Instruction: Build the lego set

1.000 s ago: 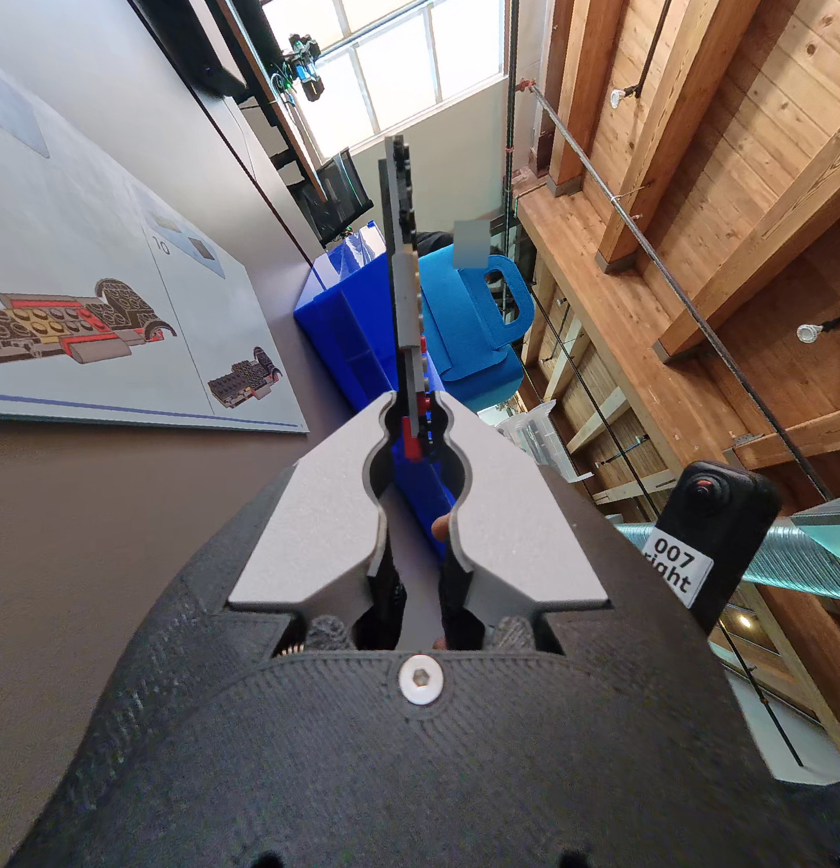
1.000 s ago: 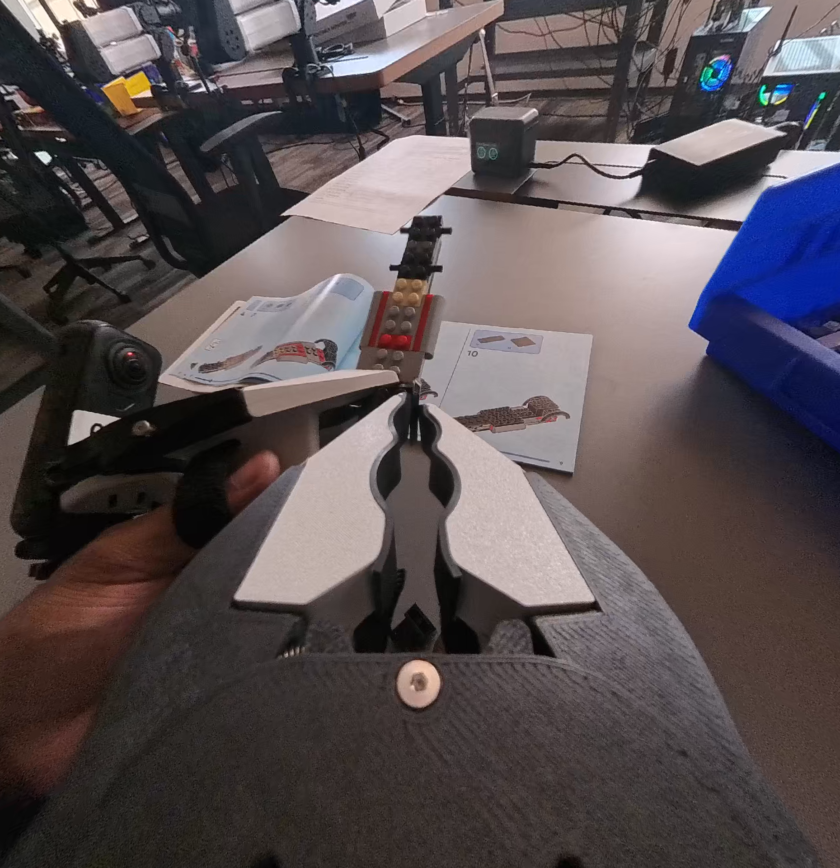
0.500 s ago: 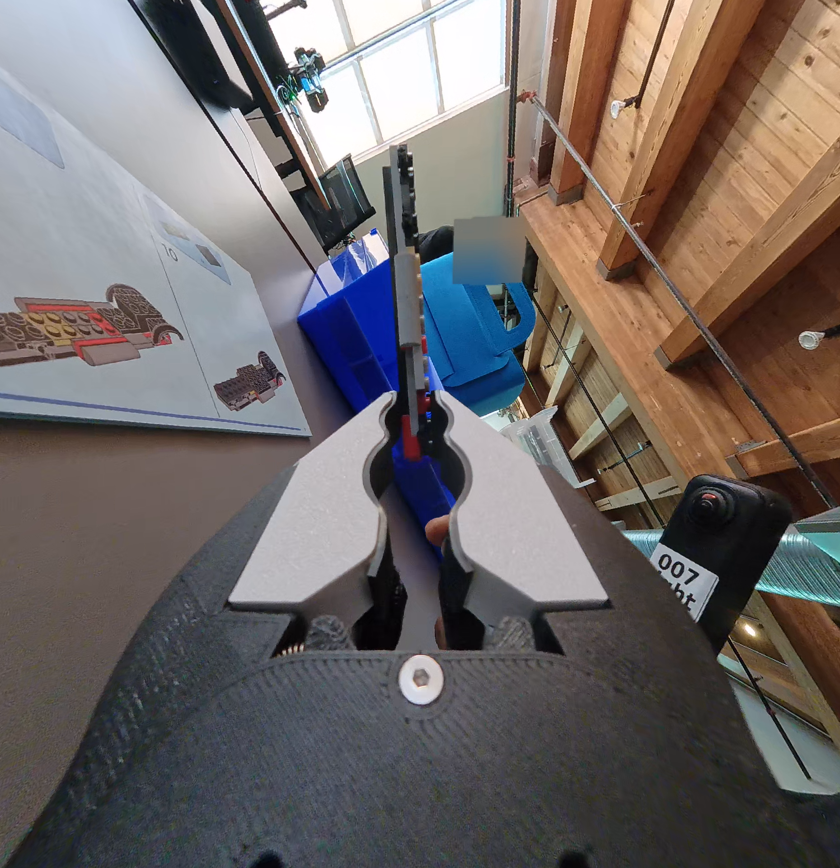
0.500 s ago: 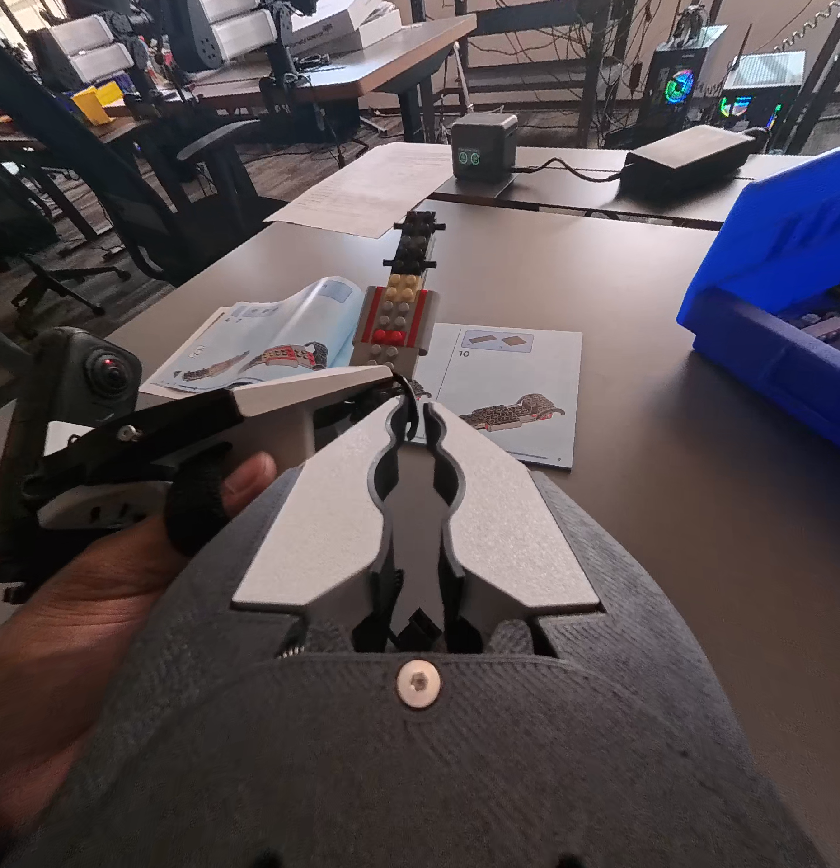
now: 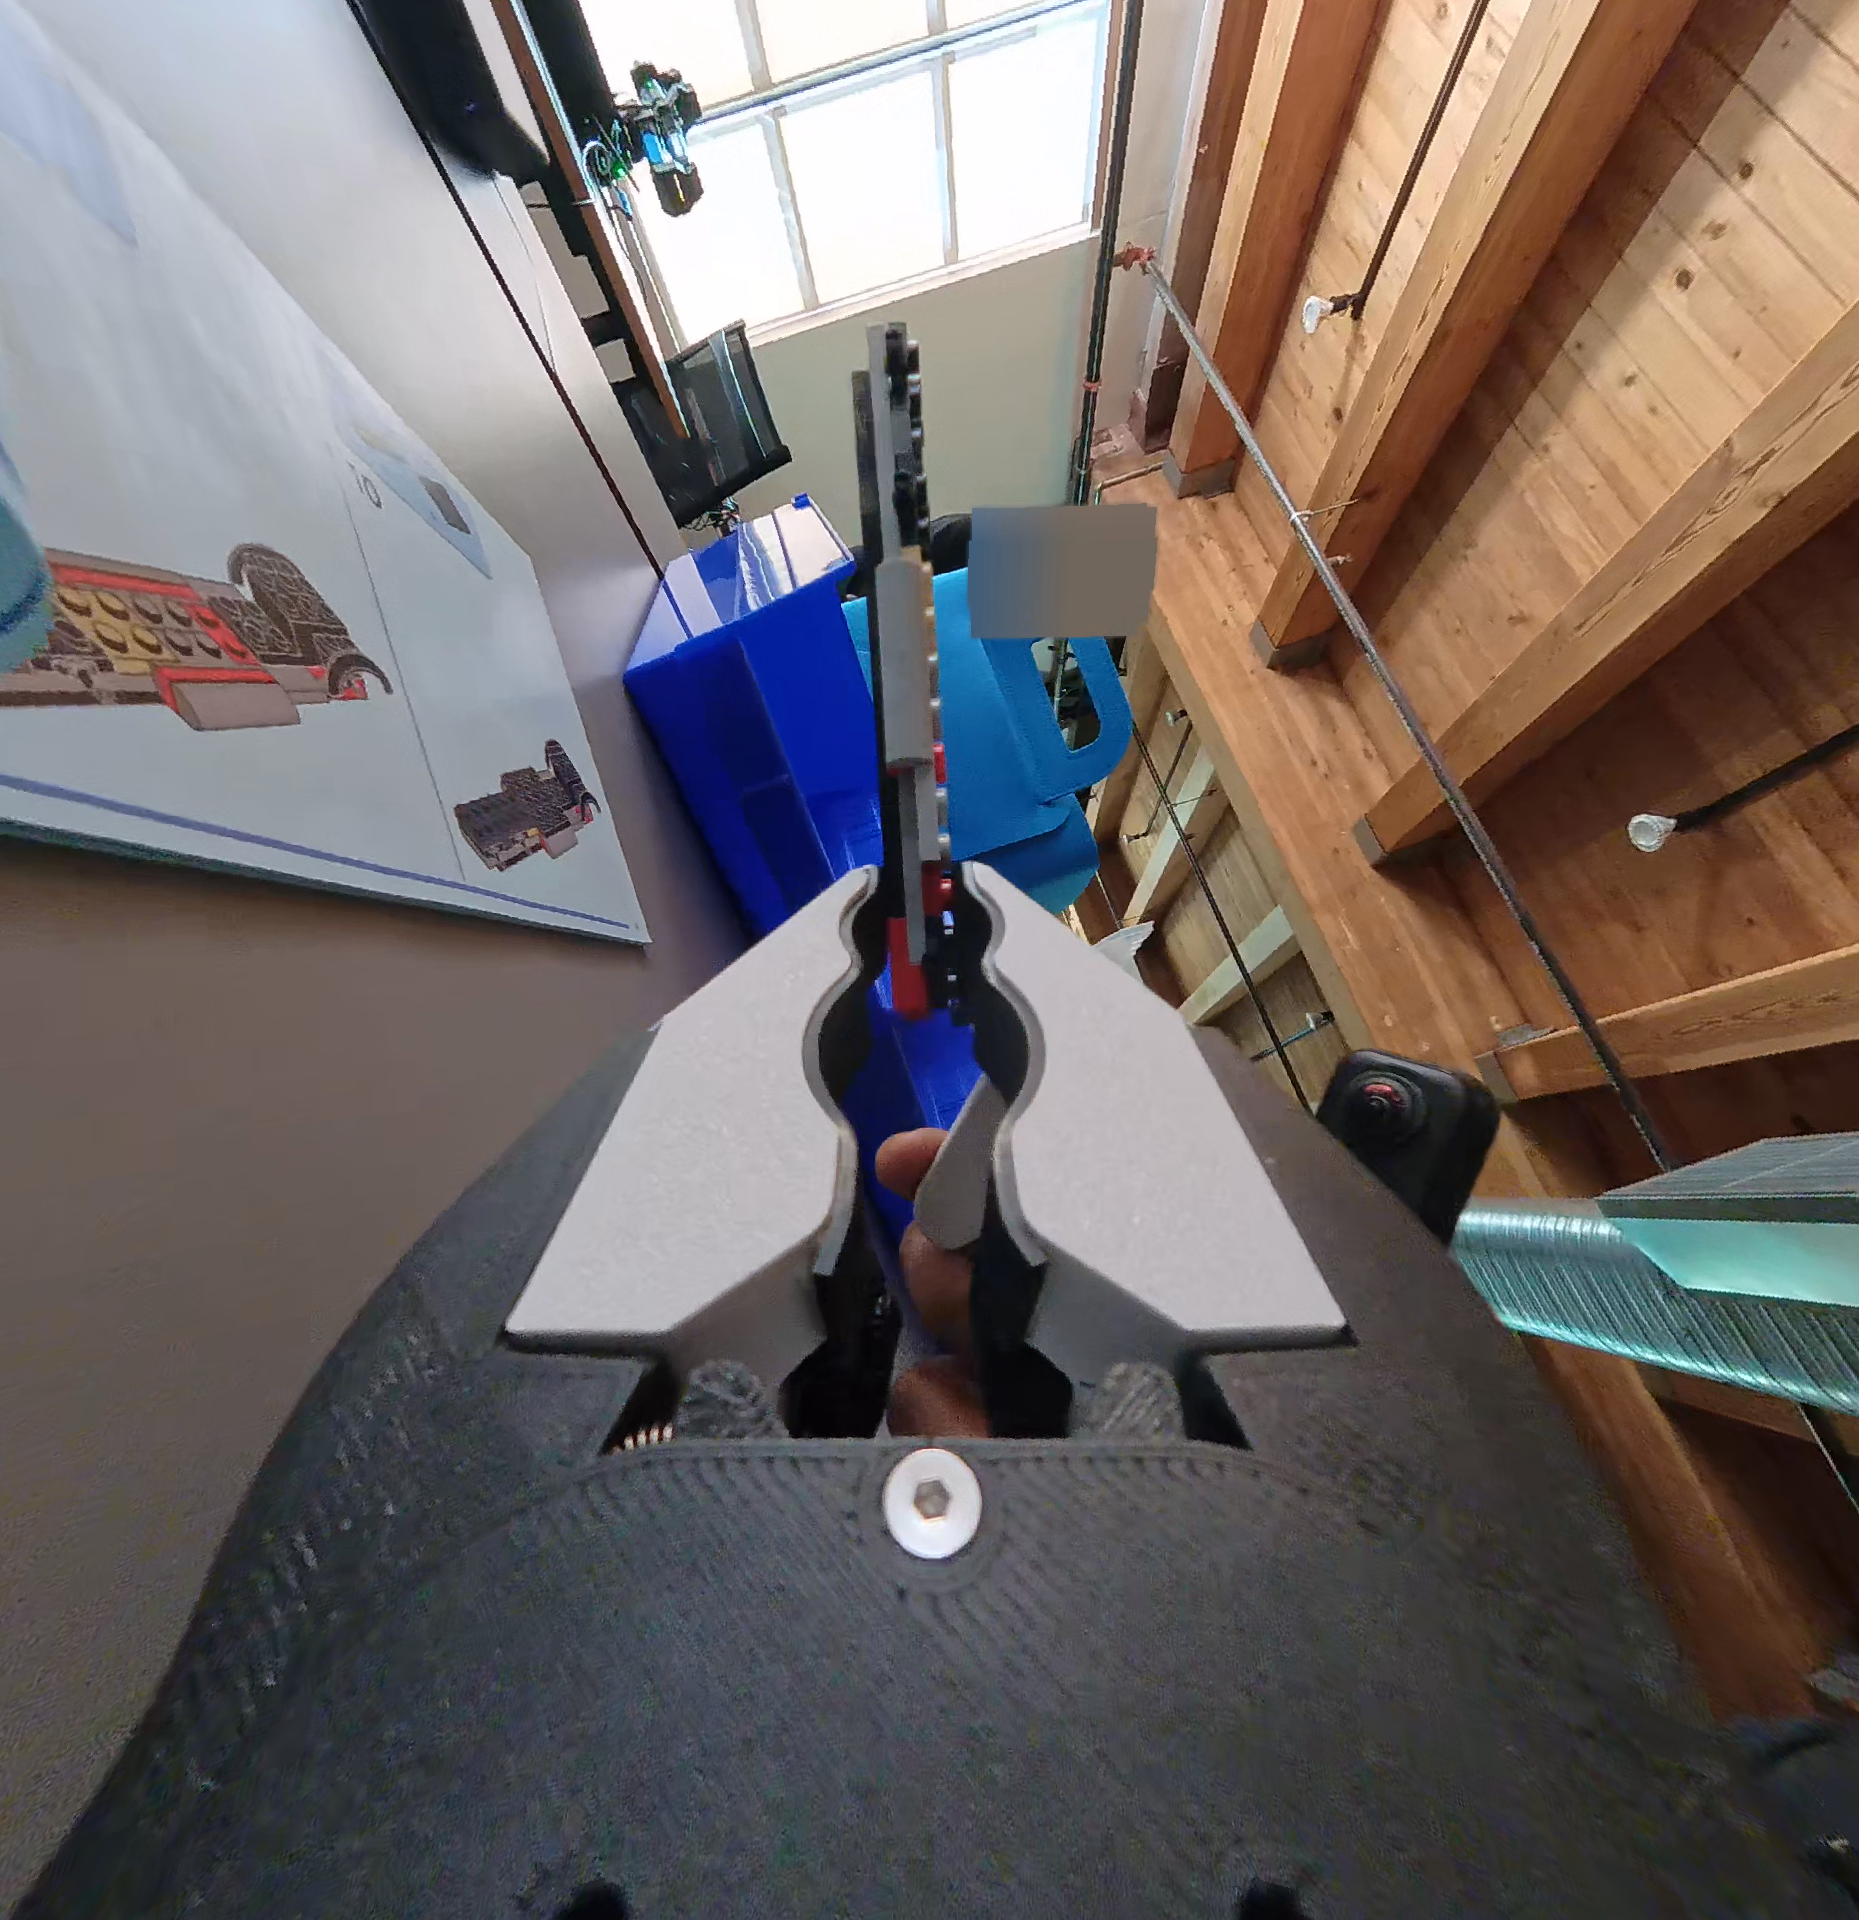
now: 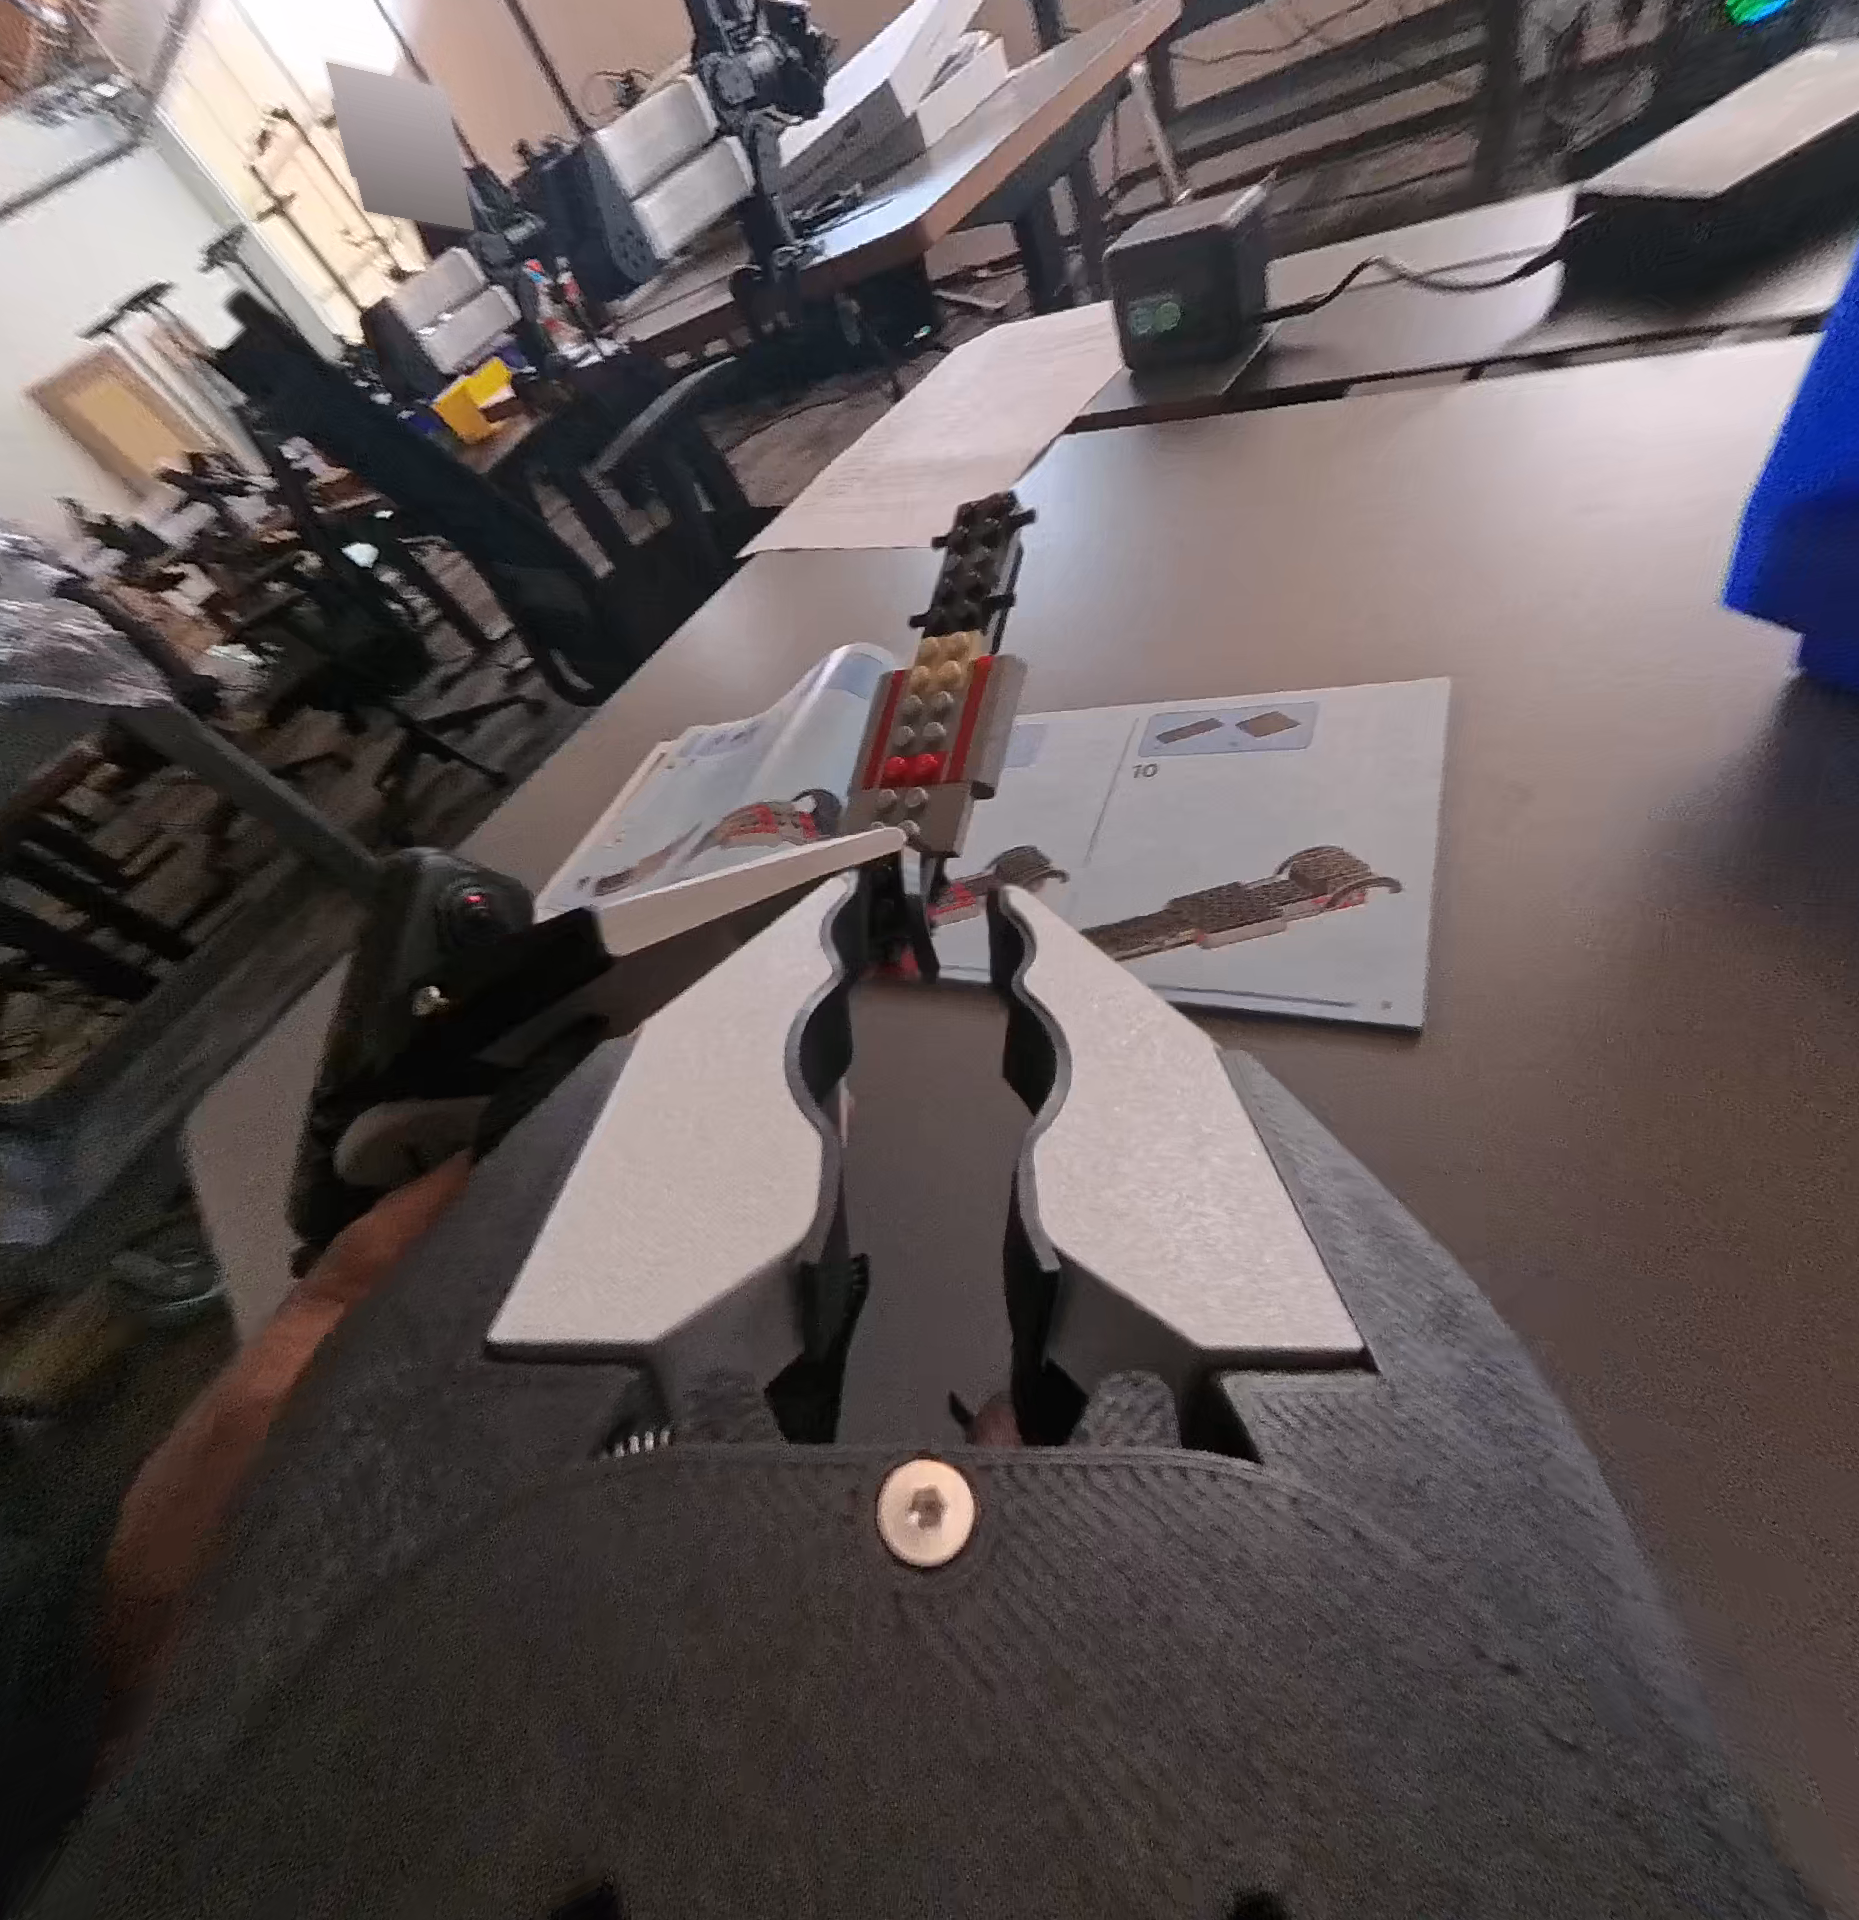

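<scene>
My left gripper (image 5: 920,940) was pinching the near end of the lego model (image 5: 904,665). The model was long and thin, and it stuck straight out from the fingers, away from me. In the left wrist view I saw it from its edge, with the bumps facing right.

My right gripper (image 6: 925,909) was spread apart and held nothing. The model (image 6: 940,727) was just past its tips, a little to the left of the gap. Its long side ran almost the same way as my right gripper pointed. The gray, red and tan bumps faced up, and the black part was at the far end. The flat finger of my left gripper (image 6: 759,883) came in from the left and touched the near end of the model.

I thought the next move would be for the right gripper, since it was free and right next to the model. It could close on the near end, but the left finger was very close there and could get bumped.

The instruction book (image 6: 1216,831) lay open on the tabletop (image 6: 1527,1143), under and behind the model. The blue bin (image 6: 1829,488) stood to the right of the book, well away from the model. A small black box (image 6: 1185,281) and a white sheet of paper (image 6: 956,447) were far behind the book. None of these was in the way.
</scene>
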